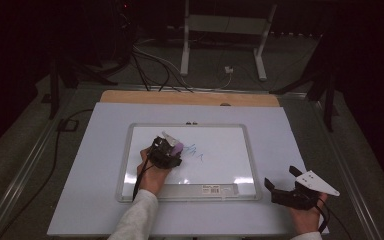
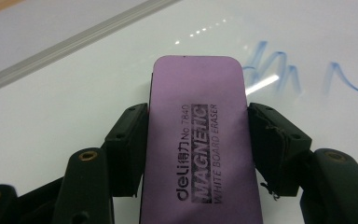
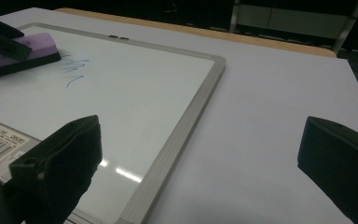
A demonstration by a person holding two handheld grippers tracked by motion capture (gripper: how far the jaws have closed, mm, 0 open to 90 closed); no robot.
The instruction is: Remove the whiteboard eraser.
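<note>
A purple magnetic whiteboard eraser [image 2: 198, 140] lies flat on the whiteboard [image 1: 220, 165], and my left gripper [image 1: 172, 150] is shut on its two long sides. Blue marker strokes [image 2: 284, 72] sit just beyond the eraser's front edge; the blue marks [image 1: 195, 152] lie right of the gripper in the high view. The eraser [image 3: 14, 53] and the blue scribble [image 3: 72, 72] also appear far left in the right gripper view. My right gripper [image 1: 280, 177] rests on the white sheet to the right of the board, its jaws wide open with nothing between them.
The whiteboard has a grey frame [image 3: 182, 135] and a label strip [image 1: 215, 189] along its near edge. It lies on a white sheet [image 1: 290, 130] over a wooden table [image 1: 190, 97]. Cables [image 1: 150, 70] and a white stand [image 1: 185, 45] sit on the floor behind.
</note>
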